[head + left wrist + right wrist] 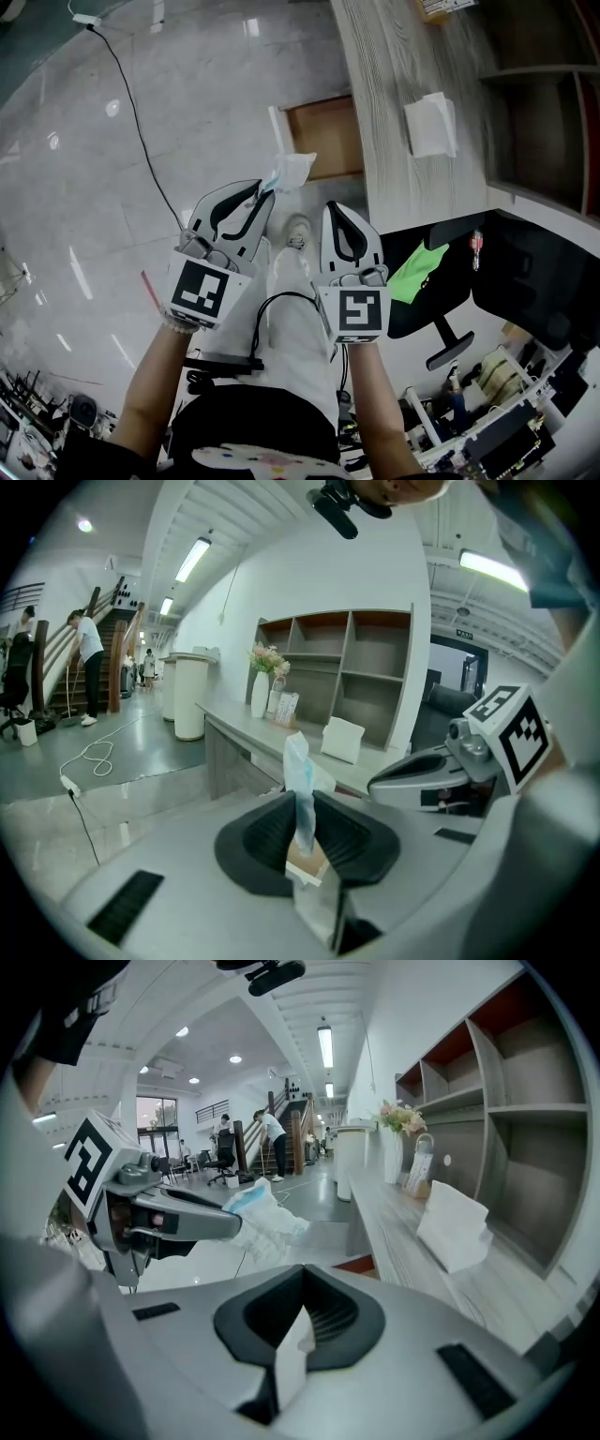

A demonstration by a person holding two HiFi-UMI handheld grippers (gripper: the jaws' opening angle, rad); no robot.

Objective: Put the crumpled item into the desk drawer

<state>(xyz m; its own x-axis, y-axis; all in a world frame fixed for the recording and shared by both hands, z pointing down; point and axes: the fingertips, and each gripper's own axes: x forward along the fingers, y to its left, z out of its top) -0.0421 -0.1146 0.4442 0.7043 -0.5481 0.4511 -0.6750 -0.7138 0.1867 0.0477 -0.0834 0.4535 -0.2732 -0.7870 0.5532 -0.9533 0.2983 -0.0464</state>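
Our left hand-held gripper (265, 190) pinches the crumpled tissue (294, 170) thinly, so it may slip before the drawer (330, 137); right hand-held gripper (334, 208) closed, empty.

A glossy pale grey floor (84, 197) mirrors the ceiling strip lights (194, 560). A long wood-grain desk (394, 150) runs along the white wall under open shelving (375, 649). A black cable (139, 131) trails over the floor. Further off stand a tall white bin (189, 700) and a staircase (117, 630).

You work under bright ceiling strip lights (192, 560); glare spots dot the glossy floor (84, 169), and fisheye bending darkens every corner.
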